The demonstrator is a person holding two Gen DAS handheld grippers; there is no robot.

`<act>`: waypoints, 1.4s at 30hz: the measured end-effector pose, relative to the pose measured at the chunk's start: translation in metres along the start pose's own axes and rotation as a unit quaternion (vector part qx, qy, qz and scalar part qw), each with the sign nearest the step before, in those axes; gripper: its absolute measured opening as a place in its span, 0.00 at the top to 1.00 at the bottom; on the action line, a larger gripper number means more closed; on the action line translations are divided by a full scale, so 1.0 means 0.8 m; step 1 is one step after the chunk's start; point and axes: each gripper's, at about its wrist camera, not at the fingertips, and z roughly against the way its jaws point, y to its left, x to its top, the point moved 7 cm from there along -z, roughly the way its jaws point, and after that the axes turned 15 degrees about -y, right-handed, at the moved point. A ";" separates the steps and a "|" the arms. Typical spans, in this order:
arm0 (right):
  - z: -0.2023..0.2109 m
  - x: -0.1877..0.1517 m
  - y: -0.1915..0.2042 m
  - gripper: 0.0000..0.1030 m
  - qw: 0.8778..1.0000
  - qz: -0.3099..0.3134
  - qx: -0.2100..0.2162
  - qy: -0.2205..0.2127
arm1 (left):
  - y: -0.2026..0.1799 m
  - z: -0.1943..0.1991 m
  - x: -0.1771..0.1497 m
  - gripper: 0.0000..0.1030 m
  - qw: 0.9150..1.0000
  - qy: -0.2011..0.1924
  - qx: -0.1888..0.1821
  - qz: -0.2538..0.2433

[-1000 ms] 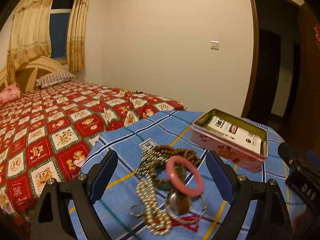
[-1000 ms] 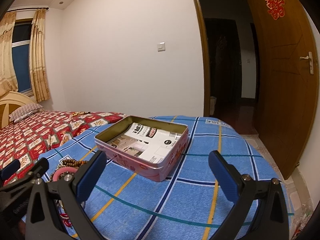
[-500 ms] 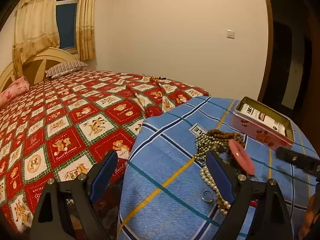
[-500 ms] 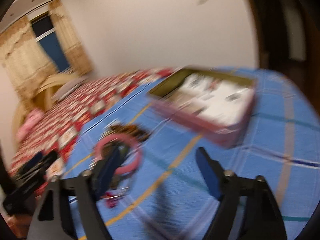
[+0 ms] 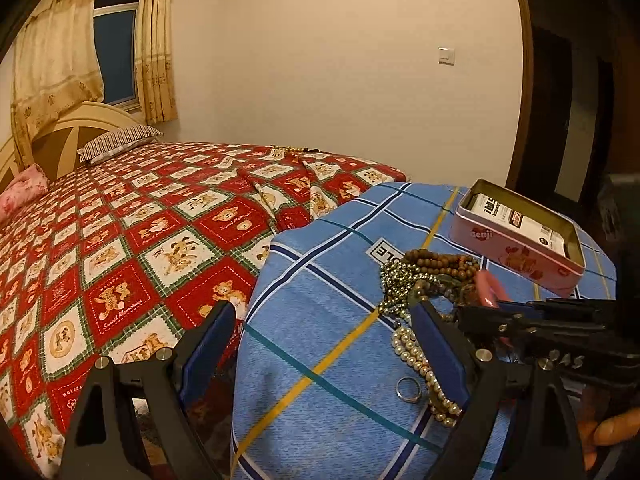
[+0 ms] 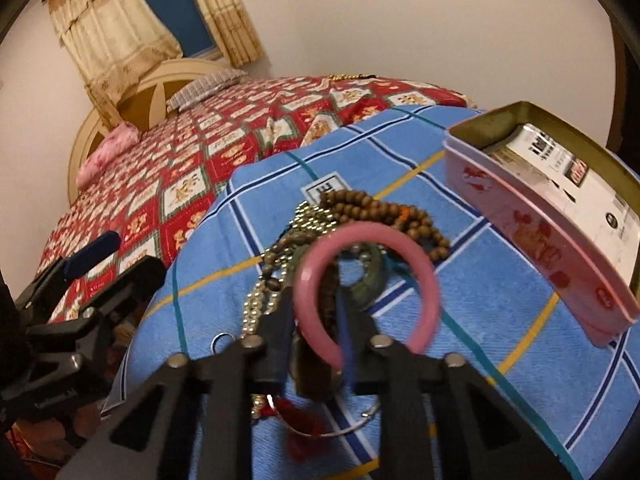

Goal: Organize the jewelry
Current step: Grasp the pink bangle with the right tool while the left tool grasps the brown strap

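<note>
A pile of jewelry lies on the blue plaid tablecloth (image 5: 320,272). It holds a wooden bead strand (image 6: 384,212), a gold bead chain (image 6: 308,216), a pearl strand (image 5: 416,356) and a small ring (image 5: 408,388). A pink bangle (image 6: 424,276) stands on edge above the pile, also the pink bangle (image 5: 490,288) in the left wrist view. My right gripper (image 6: 314,312) is closing, and its pads sit against the bangle's left rim. My left gripper (image 5: 320,320) hangs open over the table's left edge with nothing between its fingers.
An open pink tin (image 6: 532,240) with white printed packets inside stands at the right of the pile. A green disc (image 6: 368,280), a silver hoop (image 6: 360,420) and a red tassel (image 6: 304,424) lie under the bangle. A bed with a red patchwork quilt (image 5: 120,240) adjoins the table.
My right gripper swung left and down from facing the tin to the jewelry pile and narrowed around the pink bangle. My left gripper shifted left off the pile toward the table edge.
</note>
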 end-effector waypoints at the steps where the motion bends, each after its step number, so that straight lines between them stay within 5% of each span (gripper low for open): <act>1: 0.004 0.001 -0.003 0.80 1.000 -0.007 0.003 -0.004 | -0.001 -0.001 0.001 0.13 1.000 0.001 -0.002 0.001; 10: 0.043 0.032 -0.037 0.80 0.995 -0.065 0.005 -0.074 | -0.034 -0.015 0.011 0.13 0.999 0.003 -0.043 -0.009; 20: 0.021 0.014 -0.050 0.76 0.994 -0.105 0.024 -0.035 | -0.043 -0.020 0.010 0.13 0.999 0.010 -0.046 -0.005; 25: 0.034 0.017 -0.056 0.78 0.990 -0.130 0.036 -0.049 | -0.045 -0.017 0.009 0.13 0.998 0.012 -0.054 -0.003; 27: 0.042 0.021 -0.057 0.85 0.990 -0.122 0.027 -0.061 | -0.051 -0.015 0.010 0.13 0.998 0.012 -0.067 0.003; 34: 0.067 0.043 -0.066 0.86 0.988 -0.108 0.000 -0.112 | -0.121 -0.017 0.002 0.13 0.986 0.036 -0.164 -0.006; 36: 0.065 0.042 -0.073 0.86 0.988 -0.107 -0.015 -0.112 | -0.141 -0.026 -0.007 0.20 0.982 0.060 -0.178 -0.019; 38: 0.065 0.044 -0.079 0.86 0.987 -0.108 -0.027 -0.114 | -0.156 -0.042 -0.021 0.49 0.978 0.100 -0.184 -0.025; 42: 0.062 0.045 -0.087 0.86 0.989 -0.076 -0.065 -0.107 | -0.169 -0.063 -0.036 0.53 0.970 0.150 -0.191 -0.022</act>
